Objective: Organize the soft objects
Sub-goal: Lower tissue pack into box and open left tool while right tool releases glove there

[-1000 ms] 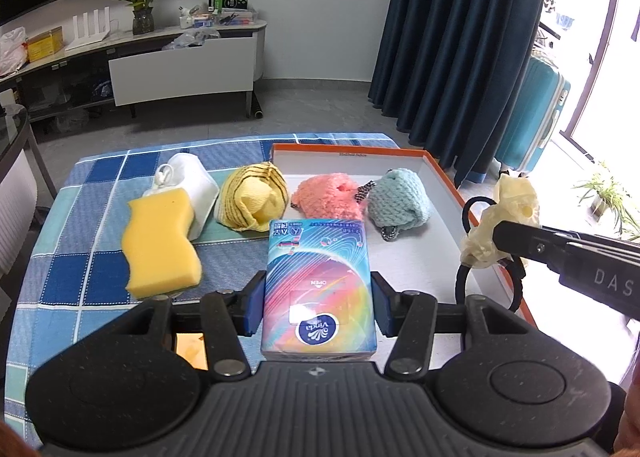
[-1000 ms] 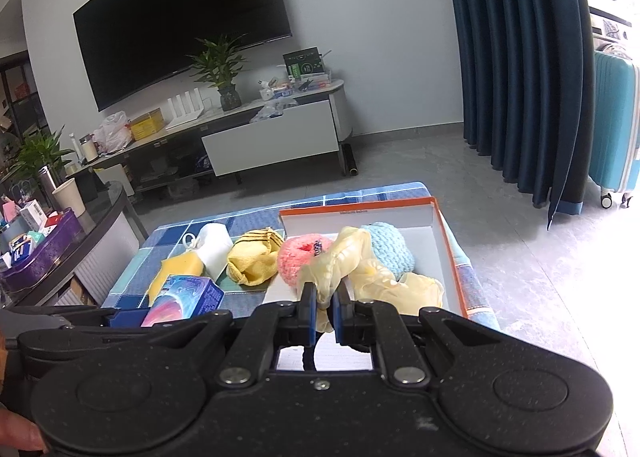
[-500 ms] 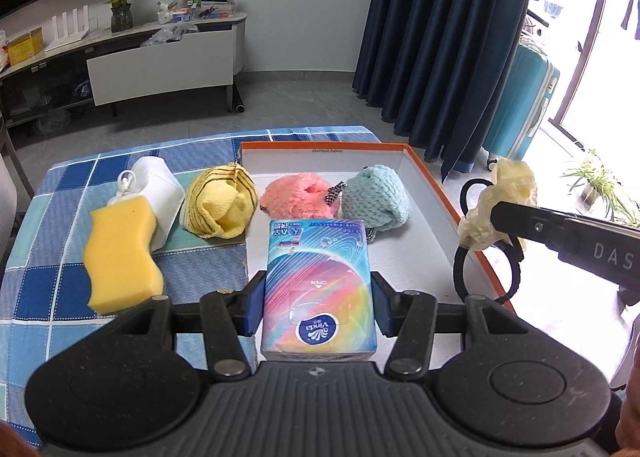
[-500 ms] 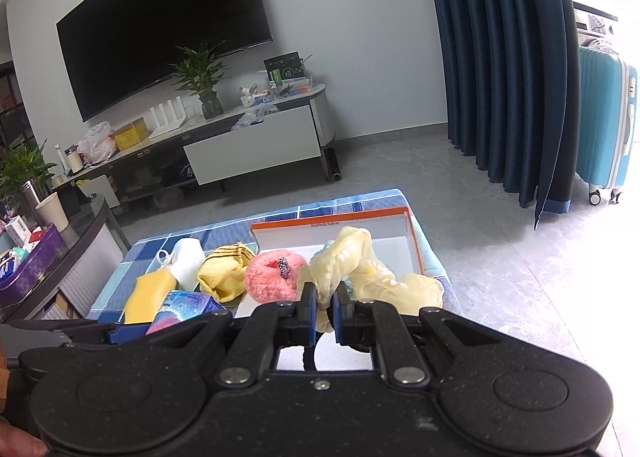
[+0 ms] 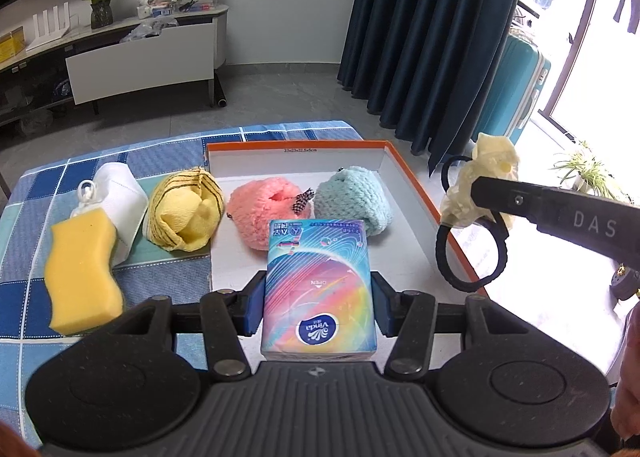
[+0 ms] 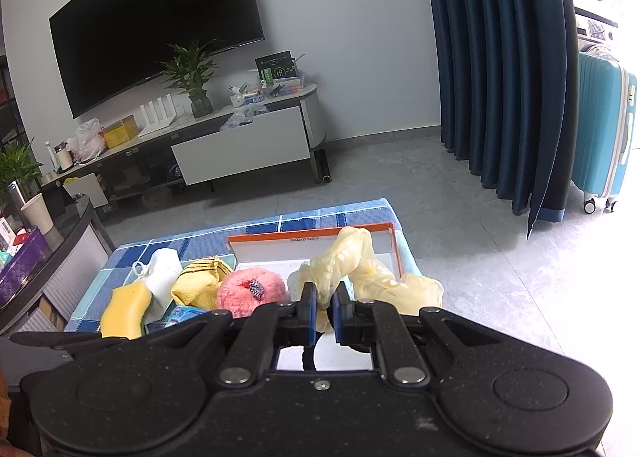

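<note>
My left gripper (image 5: 318, 309) is shut on a rainbow tissue pack (image 5: 320, 281), held over the near part of the orange-rimmed white box (image 5: 412, 185). Inside the box lie a pink fluffy piece (image 5: 264, 213) and a teal knitted piece (image 5: 352, 197). My right gripper (image 6: 325, 309) is shut on a pale yellow scrunchie (image 6: 360, 269) with a black elastic loop (image 5: 472, 253); in the left wrist view it hangs at the box's right rim. On the checked cloth left of the box lie a yellow striped cloth (image 5: 184, 213), a white mask (image 5: 120, 197) and a yellow sponge (image 5: 80, 269).
The blue checked table (image 5: 160, 149) ends close behind the box. Beyond it are grey floor, a low TV cabinet (image 6: 240, 153), dark blue curtains (image 5: 432, 37) and a teal suitcase (image 6: 604, 125) at the right. A dark side counter (image 6: 60, 241) stands at the left.
Both grippers have shifted to the right with their loads; the tissue pack now hangs over the box rather than the cloth. The table looks smaller in the right wrist view. Neither grip has changed.
</note>
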